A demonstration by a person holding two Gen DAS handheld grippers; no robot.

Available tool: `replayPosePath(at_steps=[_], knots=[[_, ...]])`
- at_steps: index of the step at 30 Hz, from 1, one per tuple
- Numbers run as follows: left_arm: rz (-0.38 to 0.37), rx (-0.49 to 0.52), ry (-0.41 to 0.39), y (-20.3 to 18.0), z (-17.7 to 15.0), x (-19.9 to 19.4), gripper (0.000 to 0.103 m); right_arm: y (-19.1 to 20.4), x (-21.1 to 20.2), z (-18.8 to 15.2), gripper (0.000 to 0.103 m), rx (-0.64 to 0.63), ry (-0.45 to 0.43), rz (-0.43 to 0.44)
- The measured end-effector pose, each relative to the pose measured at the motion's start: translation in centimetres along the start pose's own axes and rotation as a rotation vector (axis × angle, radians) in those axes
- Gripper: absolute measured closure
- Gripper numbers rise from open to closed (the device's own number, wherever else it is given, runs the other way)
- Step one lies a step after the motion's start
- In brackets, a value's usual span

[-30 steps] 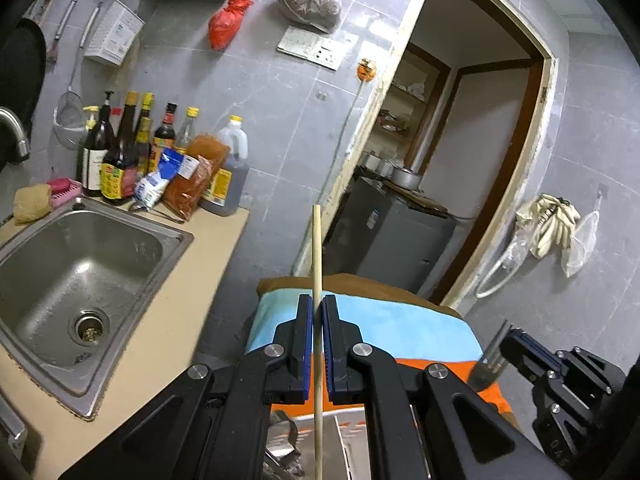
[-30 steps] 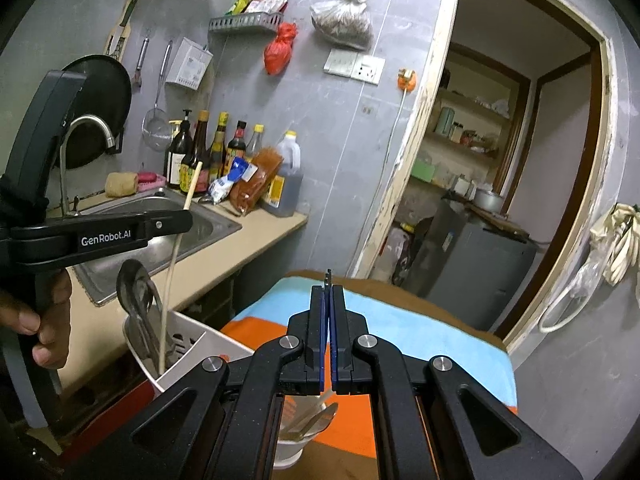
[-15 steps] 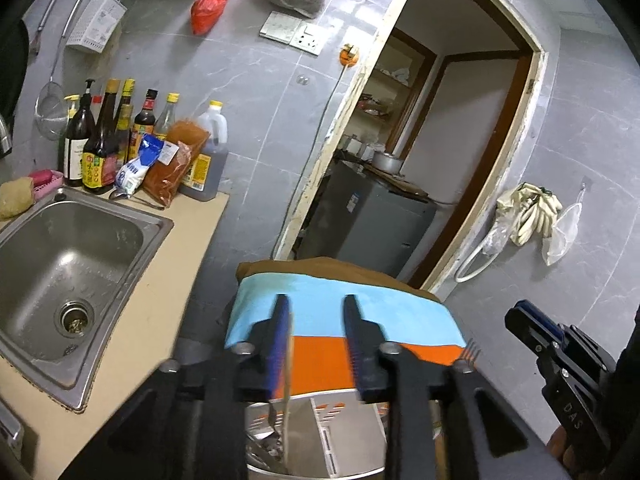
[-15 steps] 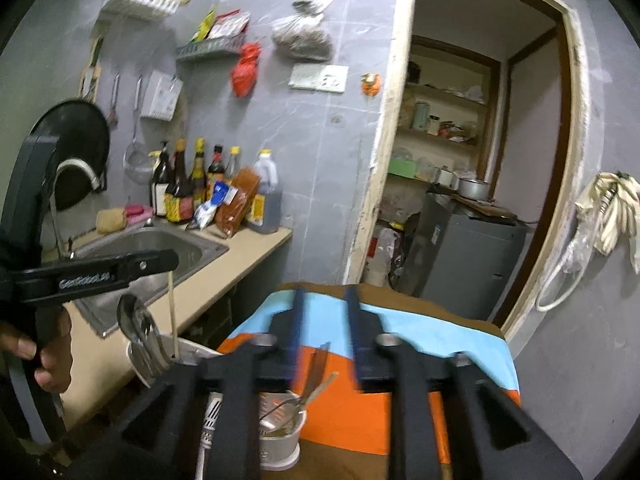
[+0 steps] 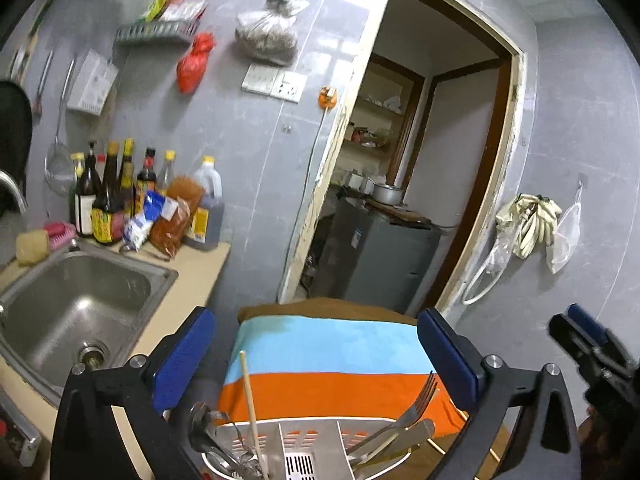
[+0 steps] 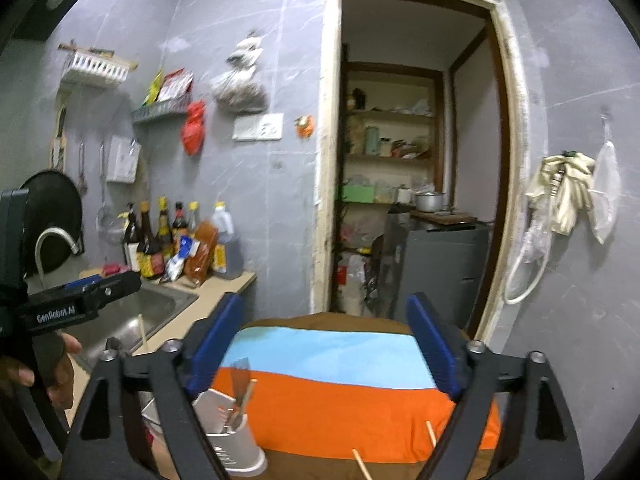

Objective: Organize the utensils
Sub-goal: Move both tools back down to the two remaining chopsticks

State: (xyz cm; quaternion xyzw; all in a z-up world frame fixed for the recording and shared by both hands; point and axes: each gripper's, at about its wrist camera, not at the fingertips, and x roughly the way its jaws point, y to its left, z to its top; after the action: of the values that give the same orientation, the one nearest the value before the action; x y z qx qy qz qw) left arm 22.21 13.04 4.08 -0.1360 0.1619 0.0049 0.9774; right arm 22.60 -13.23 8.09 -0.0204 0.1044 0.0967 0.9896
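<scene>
Both released: left gripper (image 5: 316, 354) and right gripper (image 6: 322, 344) spread wide with nothing between the blue pads, jaws just having opened. Standing in the white utensil holder (image 5: 304, 454) at the near edge of the striped cloth (image 5: 320, 360): a wooden chopstick (image 5: 251, 404) left, a fork (image 5: 416, 404) right. Lying loose on the cloth near its right corner: more chopsticks (image 6: 430, 434).

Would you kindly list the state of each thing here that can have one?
Left gripper: open, jaws just opened, nothing between.
Right gripper: open, jaws just opened, nothing between.
Chopstick: standing in the holder.
Fork: leaning in the holder.
Holder: upright, partly filled.
Sink: no water.
</scene>
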Motion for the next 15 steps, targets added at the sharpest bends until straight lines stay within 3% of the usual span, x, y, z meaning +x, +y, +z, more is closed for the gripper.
replayPosePath(at_steps=[2,7,15], knots=[[0.019,0.038,-0.006,-1.2,-0.1,-0.2,0.001,-1.8,-0.9,-0.1,0.010,0.022,-0.017,-0.037],[0.030,0.105,-0.028,-4.3,-0.7,-0.8,0.001,-4.1,-1.6,-0.4,0.010,0.026,-0.018,-0.070],[0.007,0.111,-0.031,-8.7,-2.8,-1.2,0.001,-8.4,-2.9,-1.5,0.009,0.031,0.011,-0.109]])
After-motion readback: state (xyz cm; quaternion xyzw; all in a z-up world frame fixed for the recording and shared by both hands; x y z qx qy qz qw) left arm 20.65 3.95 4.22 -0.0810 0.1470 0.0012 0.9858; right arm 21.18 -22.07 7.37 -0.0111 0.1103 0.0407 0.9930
